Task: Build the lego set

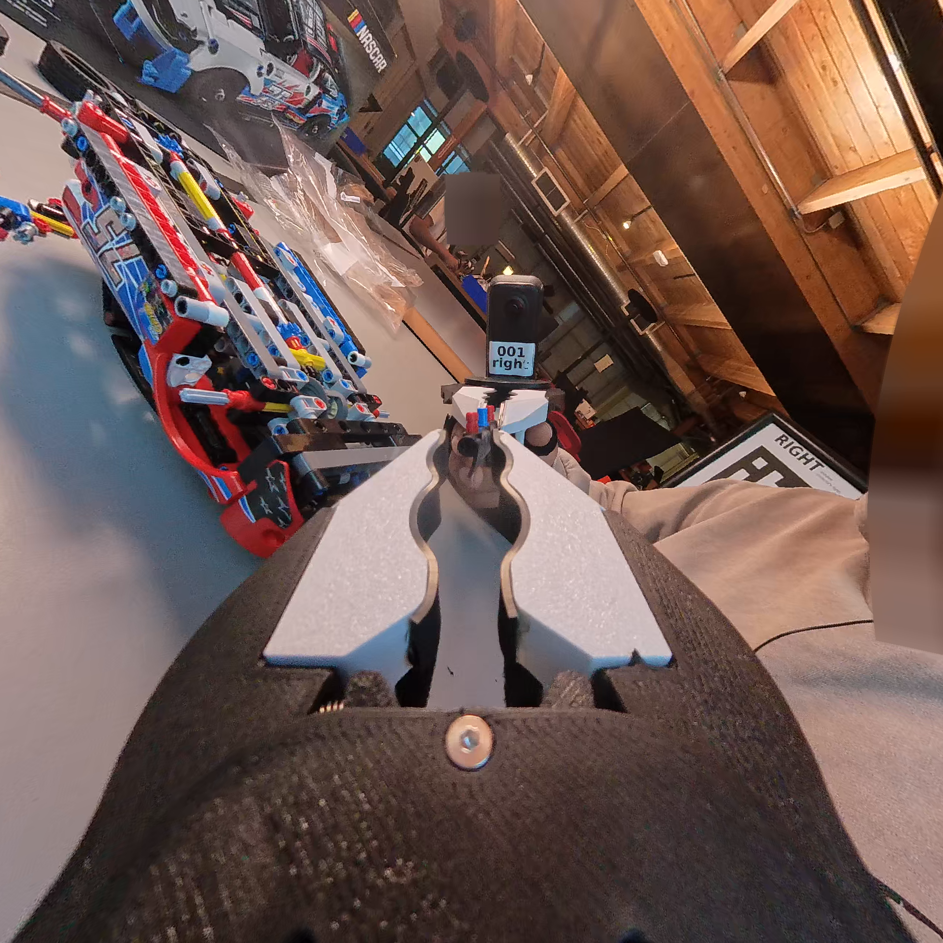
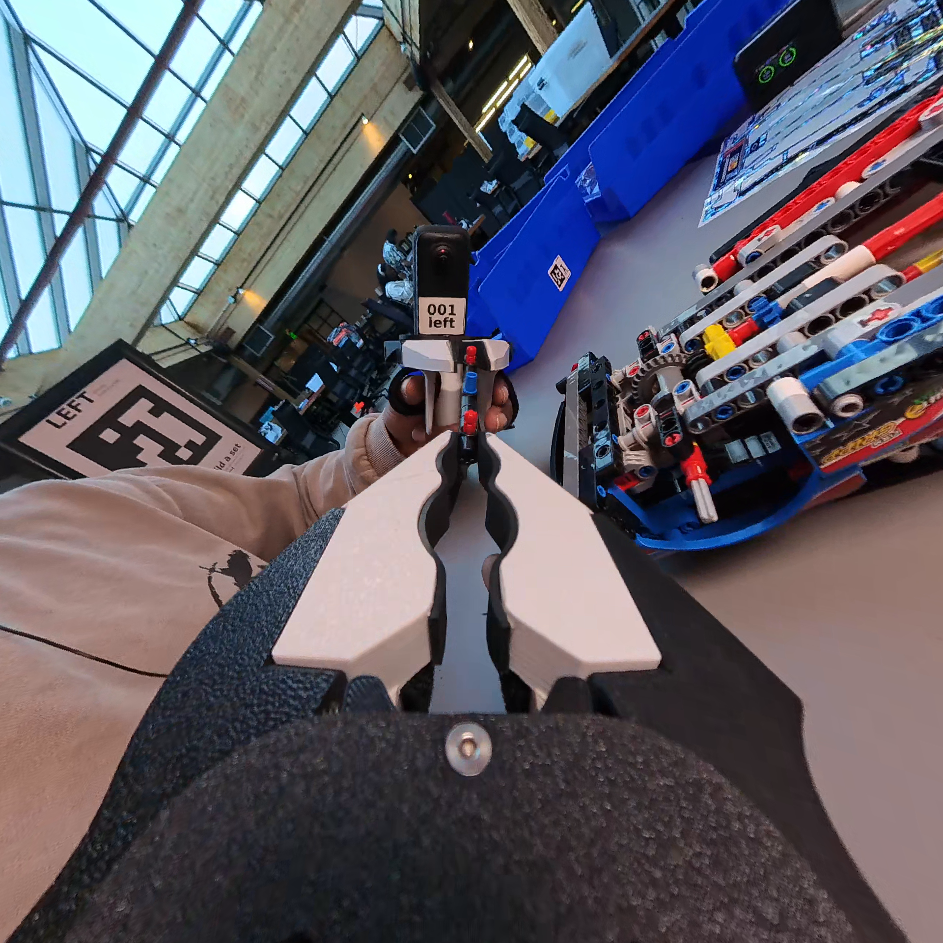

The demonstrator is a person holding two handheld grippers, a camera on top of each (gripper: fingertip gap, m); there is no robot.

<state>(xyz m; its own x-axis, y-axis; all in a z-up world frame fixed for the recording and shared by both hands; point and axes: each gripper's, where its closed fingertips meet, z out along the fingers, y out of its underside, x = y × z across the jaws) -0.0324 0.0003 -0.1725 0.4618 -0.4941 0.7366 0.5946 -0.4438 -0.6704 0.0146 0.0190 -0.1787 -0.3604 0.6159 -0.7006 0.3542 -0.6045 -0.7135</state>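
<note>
Grey desk (image 1: 76,510) under a tall hall with timber ceiling in the left wrist view, skylights at upper left of the right wrist view.

Left wrist view: left gripper (image 1: 470,444) fills the lower centre, white fingers (image 1: 367,551) converging toward the middle of the frame. Tips nearly meet, clenched on a small black beam piece (image 1: 472,448). Right gripper (image 1: 497,408) faces it just beyond, with a camera on top, and red and blue pins (image 1: 479,417) show between its tips. Both grippers meet on the same small assembly, raised off the desk. Beige sleeve (image 1: 740,536) runs in from the right.

Lego car (image 1: 204,316), red, blue and white, partly built, lies along the left of the frame on the desk, just beside the left gripper and apart from it. Set box (image 1: 229,61) with the car picture stands at upper left; clear plastic bags (image 1: 347,229) lie between box and frame centre.

Right wrist view: right gripper (image 2: 467,449) at lower centre, tips closed on the lower end of the black beam piece (image 2: 465,444). Pins (image 2: 469,380) stick out along it: red, blue, red. Left gripper (image 2: 454,403) holds the beam's upper part; a hand (image 2: 408,418) wraps its handle. Lego car (image 2: 765,382) sits at right, gears and grey beams exposed. Blue bins (image 2: 587,229) behind it; sticker sheets (image 2: 816,127) at upper right.
</note>
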